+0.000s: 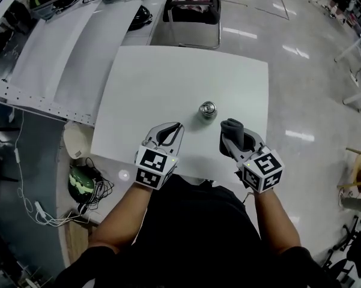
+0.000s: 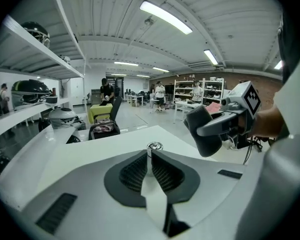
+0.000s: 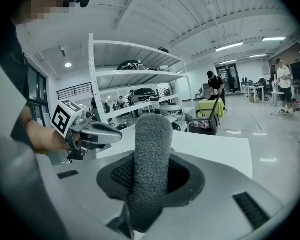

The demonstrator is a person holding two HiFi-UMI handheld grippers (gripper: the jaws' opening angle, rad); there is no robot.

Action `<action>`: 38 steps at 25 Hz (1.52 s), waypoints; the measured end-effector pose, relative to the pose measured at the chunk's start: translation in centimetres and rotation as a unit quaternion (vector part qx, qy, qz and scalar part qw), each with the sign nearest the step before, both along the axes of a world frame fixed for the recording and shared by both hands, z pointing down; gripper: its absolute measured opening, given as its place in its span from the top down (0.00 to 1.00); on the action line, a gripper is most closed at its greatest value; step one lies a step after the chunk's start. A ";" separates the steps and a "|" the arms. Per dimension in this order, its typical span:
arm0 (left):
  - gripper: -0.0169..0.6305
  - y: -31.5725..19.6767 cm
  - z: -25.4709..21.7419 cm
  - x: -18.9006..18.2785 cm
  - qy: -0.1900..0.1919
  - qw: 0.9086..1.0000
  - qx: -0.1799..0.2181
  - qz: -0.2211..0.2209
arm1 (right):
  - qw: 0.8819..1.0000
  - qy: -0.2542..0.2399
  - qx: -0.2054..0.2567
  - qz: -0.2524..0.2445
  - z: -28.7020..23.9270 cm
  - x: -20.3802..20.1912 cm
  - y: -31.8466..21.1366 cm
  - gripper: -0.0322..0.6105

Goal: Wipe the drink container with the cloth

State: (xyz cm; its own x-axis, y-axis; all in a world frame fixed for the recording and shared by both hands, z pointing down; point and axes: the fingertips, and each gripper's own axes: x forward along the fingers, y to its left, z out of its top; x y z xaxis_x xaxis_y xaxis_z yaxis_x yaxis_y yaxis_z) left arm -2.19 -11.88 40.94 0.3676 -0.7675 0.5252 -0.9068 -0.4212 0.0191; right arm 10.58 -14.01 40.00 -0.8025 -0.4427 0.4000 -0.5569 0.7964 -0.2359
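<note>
A small silver drink can [image 1: 208,110] stands upright on the white table [image 1: 168,83], also seen beyond the left jaws as the can [image 2: 154,146]. My left gripper [image 1: 179,126] is shut with nothing in it, near the table's front edge and left of the can. In the left gripper view its tips [image 2: 150,154] meet in front of the can. My right gripper [image 1: 230,131] is shut on a folded grey cloth [image 1: 232,126], right of the can and apart from it. The cloth [image 3: 150,159] sticks up between the right jaws, and the cloth [image 2: 204,129] also shows at the right of the left gripper view.
A black chair [image 1: 192,11] with pink fabric stands behind the table's far edge. White shelving [image 1: 60,47] runs along the left. Cables and a green object [image 1: 81,182] lie on the floor at the left. People stand far off in the room.
</note>
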 end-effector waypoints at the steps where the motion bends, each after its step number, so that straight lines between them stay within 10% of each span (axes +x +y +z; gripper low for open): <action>1: 0.94 -0.3 0.6 0.3 -0.010 1.000 -0.003 0.015 | 1.000 -0.003 -0.002 0.007 -0.1 0.1 -0.2 0.77; 11: 0.57 -6.2 8.6 3.5 -0.064 0.990 -0.019 0.125 | 0.998 0.010 0.009 0.060 0.3 0.5 -1.2 0.77; 18: 0.53 -8.3 10.2 6.7 -0.036 0.981 -0.013 0.189 | 0.986 0.145 0.078 0.015 1.6 -1.4 -4.2 0.77; 33: 0.53 -9.3 11.4 7.8 -0.025 0.974 0.015 0.224 | 0.835 0.455 0.165 -0.262 6.4 -9.9 -6.6 0.77; 38: 0.53 -9.1 11.5 7.3 -0.024 0.974 0.020 0.224 | 0.824 0.468 0.172 -0.269 7.1 -10.2 -6.2 0.77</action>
